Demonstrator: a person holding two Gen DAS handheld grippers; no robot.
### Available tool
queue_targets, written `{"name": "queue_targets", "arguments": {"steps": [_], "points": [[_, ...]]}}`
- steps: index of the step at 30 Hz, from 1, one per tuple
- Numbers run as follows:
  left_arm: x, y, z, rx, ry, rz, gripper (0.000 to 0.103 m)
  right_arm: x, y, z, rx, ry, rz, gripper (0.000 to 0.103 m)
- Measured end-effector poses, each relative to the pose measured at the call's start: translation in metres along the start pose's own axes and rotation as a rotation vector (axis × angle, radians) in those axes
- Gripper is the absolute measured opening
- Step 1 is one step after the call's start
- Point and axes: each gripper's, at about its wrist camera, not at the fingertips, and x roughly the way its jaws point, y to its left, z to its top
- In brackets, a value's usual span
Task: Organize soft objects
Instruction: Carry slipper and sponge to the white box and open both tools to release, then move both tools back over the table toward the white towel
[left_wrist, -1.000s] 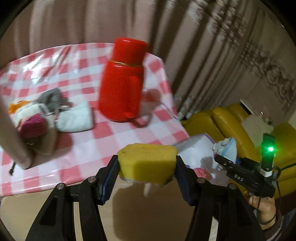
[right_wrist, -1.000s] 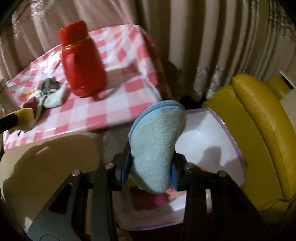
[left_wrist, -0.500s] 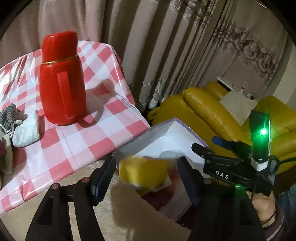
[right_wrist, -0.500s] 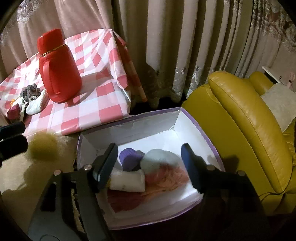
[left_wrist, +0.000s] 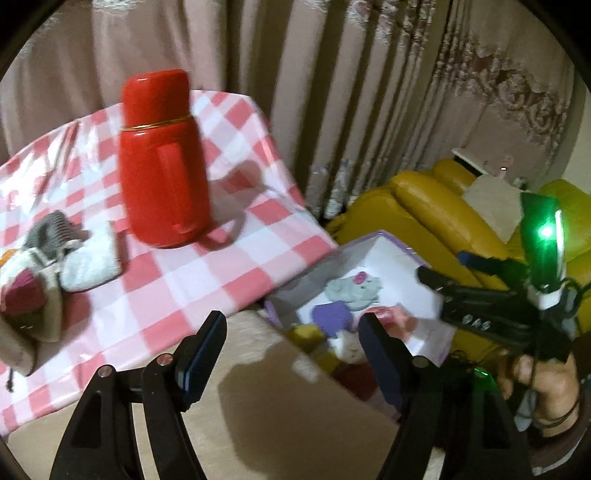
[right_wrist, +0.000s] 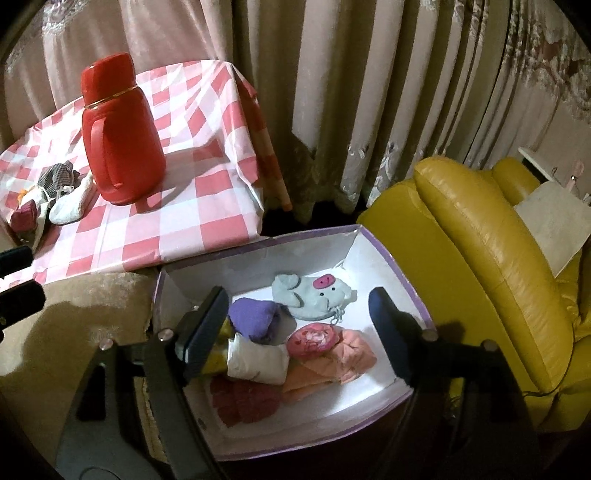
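Note:
A white box with a purple rim (right_wrist: 388, 254) stands on the floor. In it lie a grey plush pouch with a pink snout (right_wrist: 314, 295), a purple roll (right_wrist: 251, 317), a white roll (right_wrist: 258, 358), a yellow sponge (right_wrist: 218, 354) and pink and peach cloths (right_wrist: 332, 365). My right gripper (right_wrist: 295, 314) hovers over the box, its jaws opening with nothing between them. My left gripper (left_wrist: 290, 339) hangs by the box's left corner, its jaws also opening and empty. The sponge (left_wrist: 306, 334) lies in the box just beyond it. A pile of soft things (left_wrist: 55, 254) stays on the table.
A tall red thermos (left_wrist: 162, 162) stands on the pink-checked tablecloth (right_wrist: 184, 221) beside the pile. A yellow leather sofa (right_wrist: 480, 258) hems the box in on the right. Curtains hang behind. A hand (left_wrist: 535, 380) holds the right gripper's handle.
The left gripper let go of the yellow sponge and the right one let go of the grey plush pouch. Both things now lie in the box. Both pairs of jaws have widened.

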Motion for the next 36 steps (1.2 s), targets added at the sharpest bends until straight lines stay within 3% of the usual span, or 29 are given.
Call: {"name": "queue_targets", "arguments": {"steps": [3, 13, 27, 36], "points": [[-0.008, 0.019, -0.007, -0.039, 0.008, 0.058, 0.075, -0.003, 0.005, 0.002, -0.012, -0.007, 0.002, 0.081], [-0.056, 0.095, -0.051, -0.189, -0.037, 0.135, 0.075, -0.009, 0.047, 0.009, -0.069, -0.013, 0.094, 0.082], [-0.111, 0.205, -0.111, -0.443, -0.078, 0.269, 0.075, -0.006, 0.154, 0.019, -0.235, 0.026, 0.289, 0.083], [-0.132, 0.262, -0.139, -0.573, -0.102, 0.325, 0.075, 0.009, 0.235, 0.031, -0.421, 0.026, 0.327, 0.083]]}}
